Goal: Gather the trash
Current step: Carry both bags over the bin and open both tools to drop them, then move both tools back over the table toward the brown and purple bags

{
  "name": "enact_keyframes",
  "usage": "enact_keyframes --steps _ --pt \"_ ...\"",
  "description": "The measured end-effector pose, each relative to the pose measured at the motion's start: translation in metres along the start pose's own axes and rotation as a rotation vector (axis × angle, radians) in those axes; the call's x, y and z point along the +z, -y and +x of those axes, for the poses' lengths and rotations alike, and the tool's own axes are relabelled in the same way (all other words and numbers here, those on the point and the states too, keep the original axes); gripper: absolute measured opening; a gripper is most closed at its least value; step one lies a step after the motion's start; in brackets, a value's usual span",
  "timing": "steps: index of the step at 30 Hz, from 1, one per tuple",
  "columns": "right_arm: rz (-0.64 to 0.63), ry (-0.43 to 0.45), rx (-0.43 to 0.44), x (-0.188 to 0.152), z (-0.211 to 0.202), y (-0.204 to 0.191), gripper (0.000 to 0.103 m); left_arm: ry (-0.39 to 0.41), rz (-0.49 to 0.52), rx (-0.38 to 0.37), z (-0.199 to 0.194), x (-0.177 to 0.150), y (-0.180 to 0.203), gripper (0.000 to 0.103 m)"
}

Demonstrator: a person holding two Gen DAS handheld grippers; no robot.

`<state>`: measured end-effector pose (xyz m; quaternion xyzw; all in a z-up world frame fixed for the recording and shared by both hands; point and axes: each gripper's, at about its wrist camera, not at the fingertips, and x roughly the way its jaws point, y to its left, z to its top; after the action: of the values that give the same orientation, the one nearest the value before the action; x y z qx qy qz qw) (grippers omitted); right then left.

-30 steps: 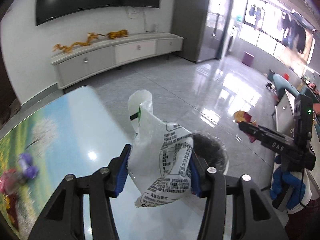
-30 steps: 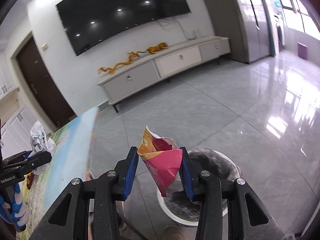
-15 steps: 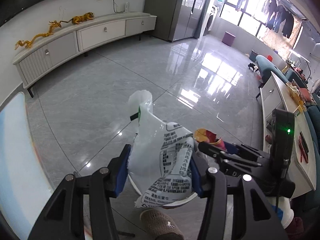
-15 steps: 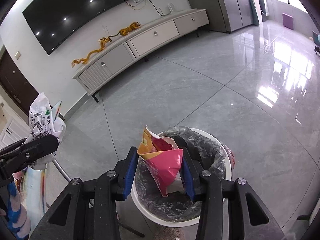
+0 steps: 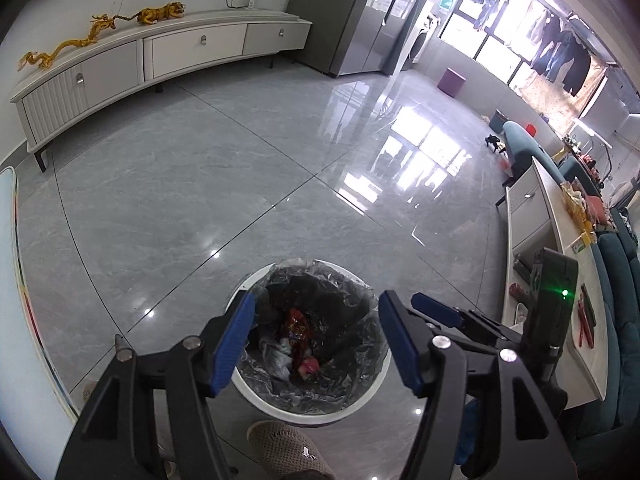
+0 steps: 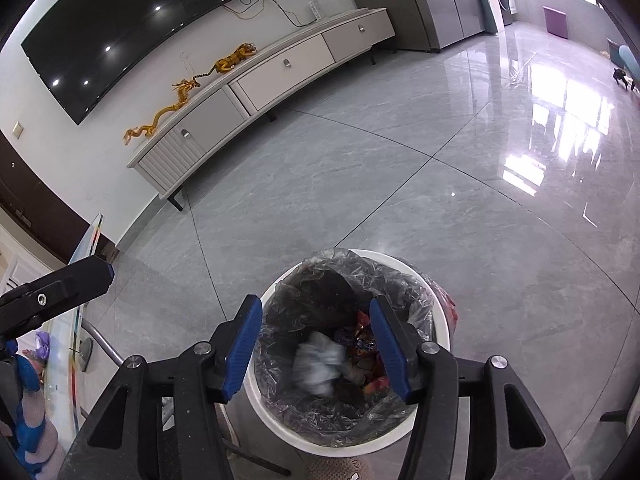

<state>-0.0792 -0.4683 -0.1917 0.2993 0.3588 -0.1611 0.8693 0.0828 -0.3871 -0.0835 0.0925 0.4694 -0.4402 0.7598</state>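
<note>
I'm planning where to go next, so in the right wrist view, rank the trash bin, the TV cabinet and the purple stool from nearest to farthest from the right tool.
1. Trash bin, directly below the right tool.
2. TV cabinet, across the floor, upper left.
3. Purple stool, far upper right.

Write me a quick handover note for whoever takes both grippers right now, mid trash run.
Left gripper: jaws opening, nothing between them, above the bin.
Right gripper: jaws opening, empty too, above the same bin.
White round bin with a clear plastic liner: on the grey tiled floor, holding a crumpled white wrapper and red snack wrappers.
Done: both loads are in the bin.
Left: check the picture-print table for more trash; little of it shows.
</note>
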Motion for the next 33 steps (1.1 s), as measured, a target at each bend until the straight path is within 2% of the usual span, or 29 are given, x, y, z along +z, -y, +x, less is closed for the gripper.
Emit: enact_keyframes --steps 9,21,26,33 --pt "0.001 0.073 -0.007 0.010 -0.032 -0.006 0.054 0.070 -0.009 0.030 -0.036 -0.006 -0.002 0.063" --pt "-0.061 0.215 -0.002 0.019 -0.104 -0.049 0.054 0.208 -0.041 0.069 -0.119 -0.023 -0.015 0.063" --pt "-0.114 0.256 0.004 0.018 -0.132 -0.081 0.055 0.284 -0.073 0.088 -0.164 -0.041 -0.036 0.063" --pt "-0.211 0.296 0.015 0.016 -0.155 -0.137 0.055 0.386 -0.127 0.169 -0.230 -0.079 -0.088 0.063"
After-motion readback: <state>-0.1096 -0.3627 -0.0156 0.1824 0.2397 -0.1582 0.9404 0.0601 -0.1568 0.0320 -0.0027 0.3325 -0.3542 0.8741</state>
